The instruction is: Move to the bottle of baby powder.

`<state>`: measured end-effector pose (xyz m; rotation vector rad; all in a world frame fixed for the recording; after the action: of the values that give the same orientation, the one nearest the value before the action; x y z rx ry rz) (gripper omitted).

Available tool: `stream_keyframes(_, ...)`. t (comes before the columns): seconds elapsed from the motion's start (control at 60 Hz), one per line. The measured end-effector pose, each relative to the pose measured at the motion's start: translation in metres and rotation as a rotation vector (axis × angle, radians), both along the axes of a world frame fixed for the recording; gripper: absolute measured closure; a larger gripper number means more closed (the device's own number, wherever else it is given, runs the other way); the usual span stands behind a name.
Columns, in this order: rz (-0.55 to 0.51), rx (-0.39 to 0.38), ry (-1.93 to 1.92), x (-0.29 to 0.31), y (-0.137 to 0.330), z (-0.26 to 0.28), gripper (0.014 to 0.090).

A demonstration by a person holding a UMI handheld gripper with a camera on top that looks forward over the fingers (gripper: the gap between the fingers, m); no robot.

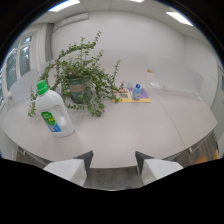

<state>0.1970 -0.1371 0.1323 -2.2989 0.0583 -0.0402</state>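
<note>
1. The gripper (113, 162) is hovering at the near edge of the white table (140, 130), its jaws standing wide apart and holding nothing.
2. The small bottle of baby powder (137, 91) is standing far beyond the fingers, on a mat (136, 98); a potted plant (80, 80) is sitting left of it; a white jug (53, 112) with a green cap is standing nearer, left.

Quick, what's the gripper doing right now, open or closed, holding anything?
Gripper: jaws open, holding nothing, short of the table; the small blue-capped bottle sits well beyond them.
</note>
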Motion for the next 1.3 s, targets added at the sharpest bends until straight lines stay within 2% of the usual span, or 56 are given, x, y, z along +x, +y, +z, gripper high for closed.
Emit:
stream_keyframes(0.233,-0.020,0.008,0.002,0.071,0.033,-0.012,0.0213)
stream_keyframes(0.5,0.037,0.018,0.023,0.124,0.124,-0.031,0.0214)
stream_keyframes(0.883,0.107,0.026,0.046,0.156,0.275,-0.074,0.0209)
stream_keyframes(1.1,0.103,0.013,0.042,0.165,0.320,-0.093,0.0209)
stream_keyframes(1.3,0.110,0.008,0.043,0.165,0.341,-0.101,0.0211)
